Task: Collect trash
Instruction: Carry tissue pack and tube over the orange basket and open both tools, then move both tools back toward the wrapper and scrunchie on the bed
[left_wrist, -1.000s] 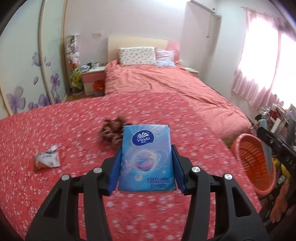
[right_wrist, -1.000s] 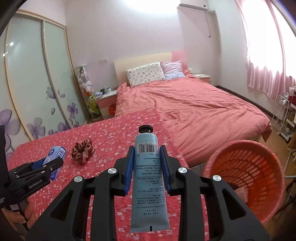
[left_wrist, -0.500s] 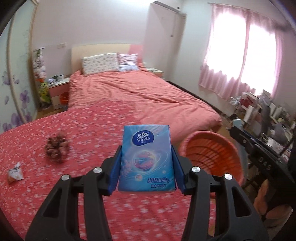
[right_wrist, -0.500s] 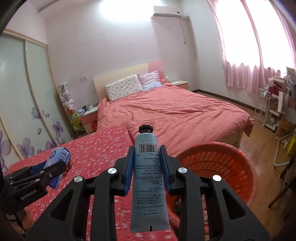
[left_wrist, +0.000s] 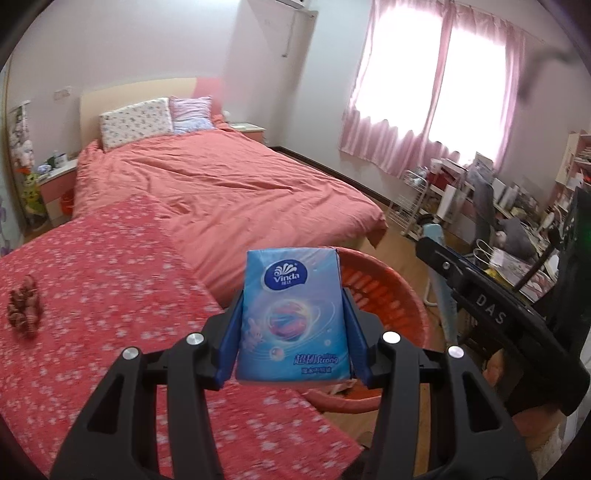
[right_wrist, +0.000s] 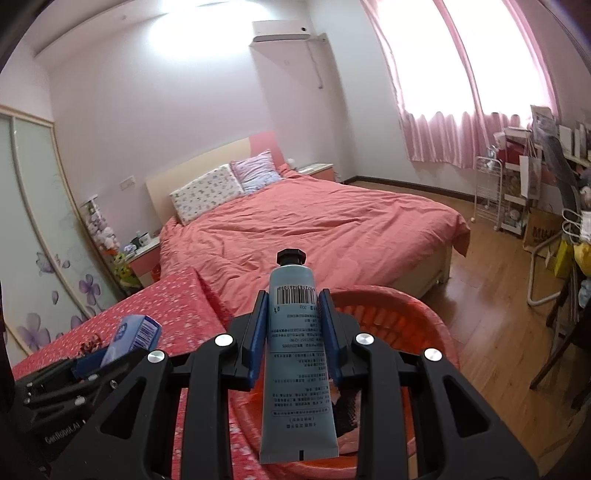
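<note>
My left gripper (left_wrist: 293, 332) is shut on a blue Vinda tissue pack (left_wrist: 291, 314) and holds it in the air at the near rim of an orange basket (left_wrist: 399, 295). My right gripper (right_wrist: 293, 332) is shut on a grey-blue tube (right_wrist: 295, 369) with a black cap, held over the same basket (right_wrist: 406, 321). In the right wrist view the left gripper (right_wrist: 85, 373) with the tissue pack (right_wrist: 135, 336) shows at lower left. Some items lie in the basket, mostly hidden by the tube.
A table with a red flowered cloth (left_wrist: 110, 295) bears a dark scrunchie (left_wrist: 24, 306). A bed with a pink cover (left_wrist: 229, 188) stands beyond. A cluttered desk and shelves (left_wrist: 517, 206) line the right wall. Wooden floor (right_wrist: 491, 288) lies right of the basket.
Both grippers swung right, away from the table and toward the orange basket, which now sits right under the held tissue pack and tube. The wrapper on the cloth has left view.
</note>
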